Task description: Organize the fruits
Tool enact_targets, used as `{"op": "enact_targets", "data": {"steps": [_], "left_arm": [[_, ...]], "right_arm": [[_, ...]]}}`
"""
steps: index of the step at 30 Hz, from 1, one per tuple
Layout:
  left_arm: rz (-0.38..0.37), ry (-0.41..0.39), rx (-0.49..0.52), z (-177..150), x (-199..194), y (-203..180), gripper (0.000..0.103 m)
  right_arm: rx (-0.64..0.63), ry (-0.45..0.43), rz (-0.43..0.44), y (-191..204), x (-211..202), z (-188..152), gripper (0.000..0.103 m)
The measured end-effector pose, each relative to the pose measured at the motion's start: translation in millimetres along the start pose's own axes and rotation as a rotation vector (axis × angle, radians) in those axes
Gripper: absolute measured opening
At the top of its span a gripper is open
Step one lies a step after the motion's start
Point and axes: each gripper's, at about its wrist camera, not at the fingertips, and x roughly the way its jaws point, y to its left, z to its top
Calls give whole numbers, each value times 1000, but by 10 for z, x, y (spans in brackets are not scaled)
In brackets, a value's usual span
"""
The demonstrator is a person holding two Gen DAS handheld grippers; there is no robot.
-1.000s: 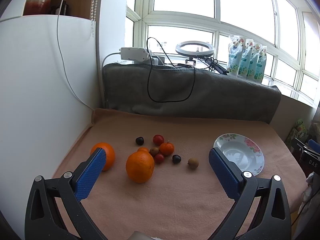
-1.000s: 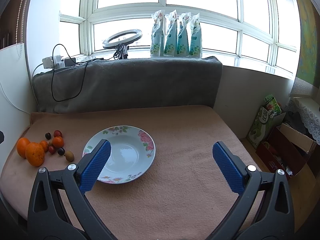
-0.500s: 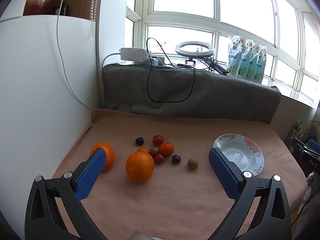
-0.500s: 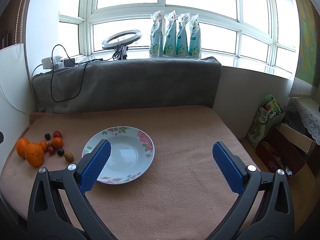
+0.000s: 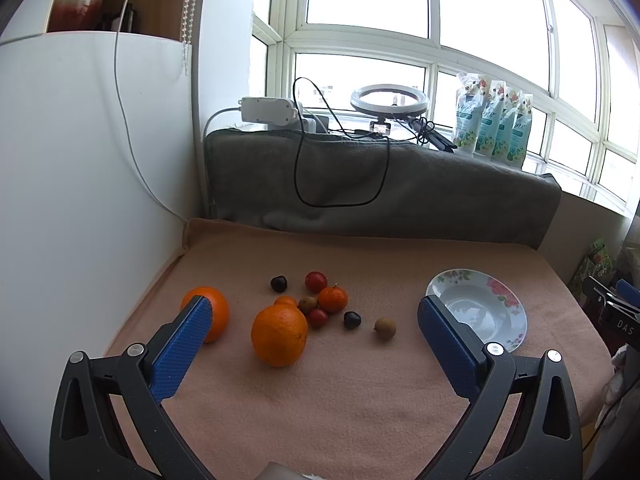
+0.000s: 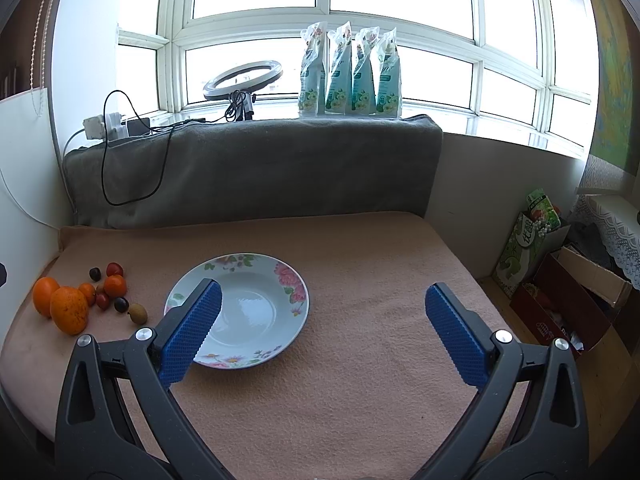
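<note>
Fruits lie on a pink blanket at the left: a large orange (image 5: pixel 279 335) in front, a second orange (image 5: pixel 212 311) partly behind my left finger, a tangerine (image 5: pixel 333 299), red cherry tomatoes (image 5: pixel 316 281), dark cherries (image 5: pixel 352 319) and a small brown kiwi (image 5: pixel 385 328). An empty flowered plate (image 5: pixel 496 312) sits to their right; it also shows in the right wrist view (image 6: pixel 256 304). My left gripper (image 5: pixel 314 320) is open and empty, just short of the large orange. My right gripper (image 6: pixel 322 304) is open and empty, near the plate's front right.
A grey folded blanket (image 5: pixel 400 188) with a black cable backs the surface. A white panel (image 5: pixel 80 200) stands at the left. A ring light (image 6: pixel 242 80) and green pouches (image 6: pixel 352 76) sit on the sill. Cardboard boxes (image 6: pixel 568 292) stand on the floor at the right.
Both views shifted only slightly; the fruits and plate stay where they were. Both grippers remain open.
</note>
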Motion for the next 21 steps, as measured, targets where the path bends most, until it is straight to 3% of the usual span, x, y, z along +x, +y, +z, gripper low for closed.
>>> {"op": "enact_targets", "data": {"steps": [21], "left_arm": [[-2, 4, -9, -19, 11, 34, 102]], "right_arm": [[-1, -1, 0, 17, 3, -10, 103]]}}
